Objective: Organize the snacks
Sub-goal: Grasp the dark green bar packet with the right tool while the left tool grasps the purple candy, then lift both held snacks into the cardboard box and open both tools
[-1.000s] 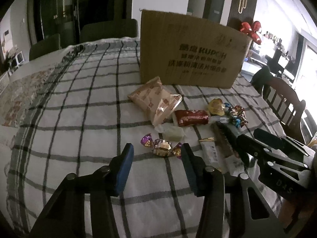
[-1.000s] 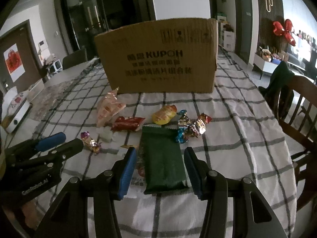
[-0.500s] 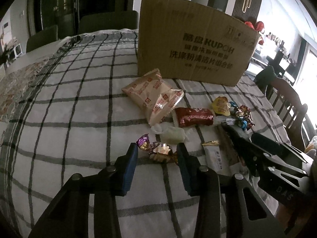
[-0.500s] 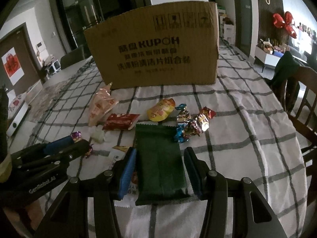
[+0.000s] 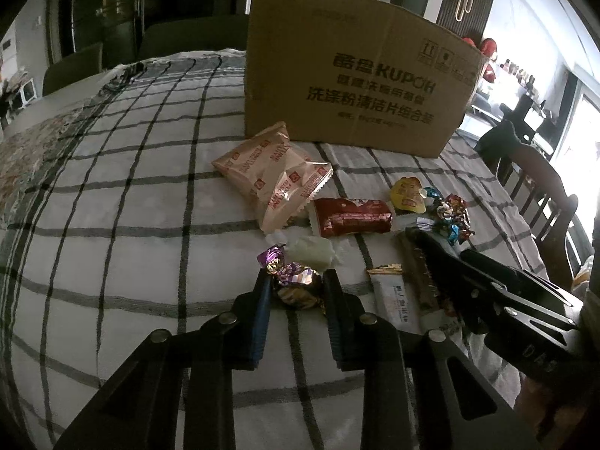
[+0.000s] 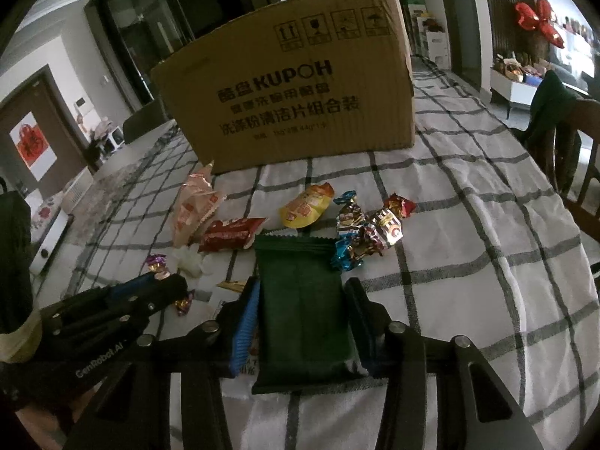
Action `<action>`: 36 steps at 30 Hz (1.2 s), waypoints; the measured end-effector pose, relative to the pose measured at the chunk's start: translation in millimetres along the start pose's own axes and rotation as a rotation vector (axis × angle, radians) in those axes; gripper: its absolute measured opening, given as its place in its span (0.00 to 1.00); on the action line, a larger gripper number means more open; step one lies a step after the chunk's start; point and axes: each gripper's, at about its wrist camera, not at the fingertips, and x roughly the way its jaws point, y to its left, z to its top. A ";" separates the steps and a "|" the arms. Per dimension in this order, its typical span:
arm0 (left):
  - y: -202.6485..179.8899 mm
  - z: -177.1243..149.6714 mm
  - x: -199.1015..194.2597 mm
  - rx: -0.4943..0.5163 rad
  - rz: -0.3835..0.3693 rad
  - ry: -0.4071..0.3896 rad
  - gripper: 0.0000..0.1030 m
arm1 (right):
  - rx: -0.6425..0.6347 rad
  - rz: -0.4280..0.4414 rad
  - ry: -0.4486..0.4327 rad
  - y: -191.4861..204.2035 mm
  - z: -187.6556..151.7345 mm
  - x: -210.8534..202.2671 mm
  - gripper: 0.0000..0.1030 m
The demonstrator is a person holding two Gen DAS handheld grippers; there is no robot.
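While my left gripper closes on the foil candy between its jaws — pads at the wrapper — my right gripper closes around the green packet, which lies flat on the checked cloth. The box stands at the far side, other snacks scattered in between.

I get dim, underexposed frames; daylight from the window at right blows out. Fisheye bends the checked tablecloth, corners go black, and foreground tools sit in shadow.
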 end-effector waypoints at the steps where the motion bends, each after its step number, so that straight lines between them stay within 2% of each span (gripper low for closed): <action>1: -0.3 0.1 -0.9 0.000 -0.001 0.000 0.26 | -0.005 -0.002 -0.002 -0.2 -0.2 -0.2 0.44; 10: -9.2 5.0 -17.2 0.021 -0.010 -0.028 0.26 | -0.024 -0.014 -0.025 2.9 -1.3 -11.6 0.43; 17: -16.9 12.1 -39.3 0.037 -0.028 -0.072 0.26 | -0.034 -0.013 -0.080 7.0 6.7 -35.3 0.43; 29: -28.3 37.0 -84.1 0.083 -0.028 -0.202 0.26 | -0.075 -0.008 -0.195 19.8 30.3 -73.3 0.43; 36: -31.5 63.8 -99.4 0.097 -0.039 -0.272 0.26 | -0.098 -0.008 -0.270 26.1 54.1 -88.7 0.43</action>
